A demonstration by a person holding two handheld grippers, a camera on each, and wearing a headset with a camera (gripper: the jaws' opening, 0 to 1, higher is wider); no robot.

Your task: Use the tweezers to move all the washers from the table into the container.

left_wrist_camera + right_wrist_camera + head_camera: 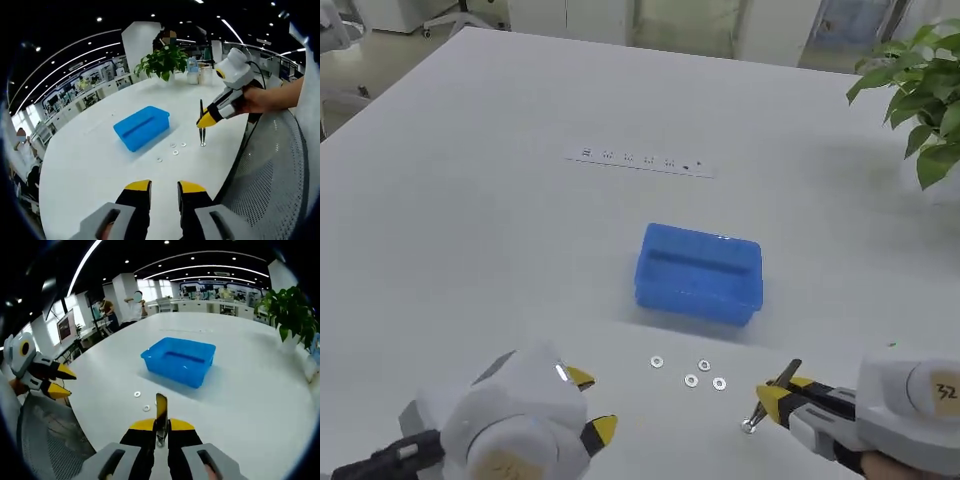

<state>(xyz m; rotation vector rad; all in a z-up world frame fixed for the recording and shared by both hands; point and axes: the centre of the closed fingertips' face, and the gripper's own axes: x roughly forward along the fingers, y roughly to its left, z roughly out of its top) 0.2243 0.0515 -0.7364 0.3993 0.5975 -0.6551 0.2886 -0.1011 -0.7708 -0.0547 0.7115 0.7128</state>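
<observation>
A blue container stands open in the middle of the white table. Several small metal washers lie loose in front of it, also seen as washers and washers. My right gripper at the lower right is shut on dark tweezers, whose tips point down at a washer on the table. The tweezers stick up between my right gripper jaws. My left gripper hovers open and holds nothing at the lower left, and my left gripper shows a gap between its yellow fingertips.
A flush power strip lies in the table beyond the container. A potted plant stands at the far right. A mesh chair back sits by the near table edge. People stand far off in the room.
</observation>
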